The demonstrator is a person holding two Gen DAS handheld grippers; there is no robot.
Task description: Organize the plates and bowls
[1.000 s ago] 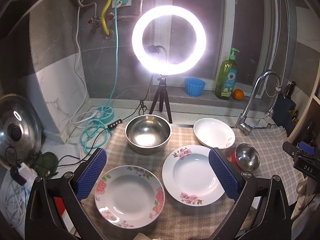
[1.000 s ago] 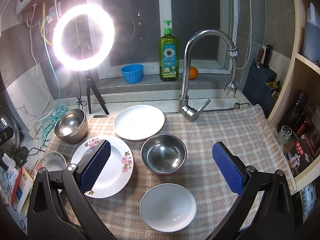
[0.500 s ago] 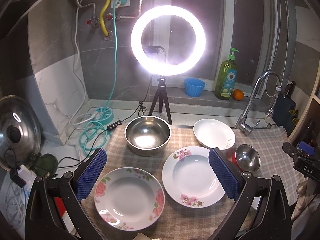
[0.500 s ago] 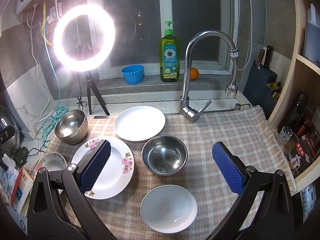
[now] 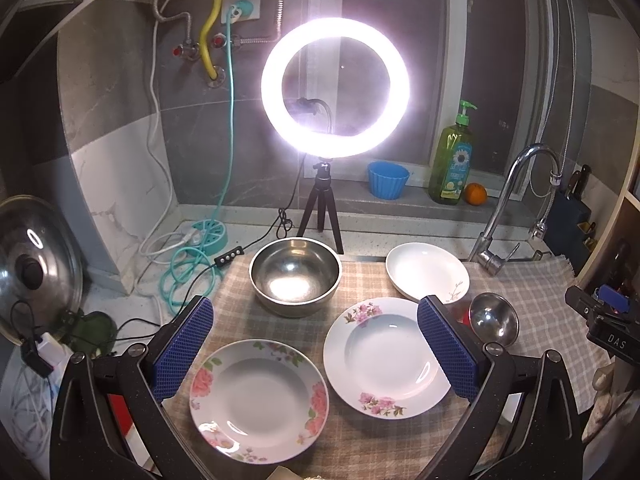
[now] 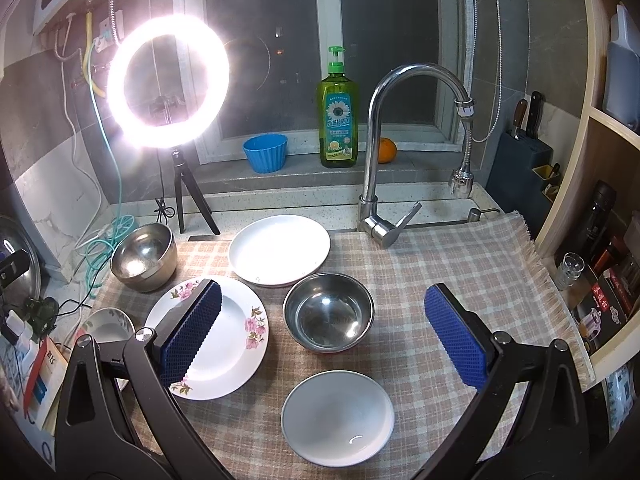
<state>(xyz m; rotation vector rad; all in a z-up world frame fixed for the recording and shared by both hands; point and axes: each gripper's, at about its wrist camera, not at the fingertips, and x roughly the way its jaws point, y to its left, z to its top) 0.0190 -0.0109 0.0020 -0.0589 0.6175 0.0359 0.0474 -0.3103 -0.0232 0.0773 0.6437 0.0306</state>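
Note:
On the checked cloth point(image 5: 360, 432) lie two flowered plates: one with big pink roses point(image 5: 259, 400), one with small pink blossoms point(image 5: 386, 356) point(image 6: 232, 336). A plain white plate point(image 5: 427, 270) point(image 6: 280, 250) lies behind. A large steel bowl point(image 5: 295, 276) point(image 6: 144, 257) stands at the back left, a smaller steel bowl point(image 6: 329, 312) point(image 5: 493, 318) in the middle, a small white bowl point(image 6: 338, 416) in front. My left gripper point(image 5: 314, 350) is open above the two flowered plates. My right gripper point(image 6: 322, 332) is open above the smaller steel bowl. Both are empty.
A lit ring light on a tripod point(image 5: 335, 88) stands behind the cloth, with cables point(image 5: 180, 264) to its left. A tap point(image 6: 384, 216) rises at the back. A soap bottle point(image 6: 337, 120), blue cup point(image 6: 265, 153) and orange point(image 6: 386, 150) sit on the sill. Shelves point(image 6: 600, 280) are at the right.
Both grippers have drifted slightly; the views shift a little. Both stay open and no dish has moved.

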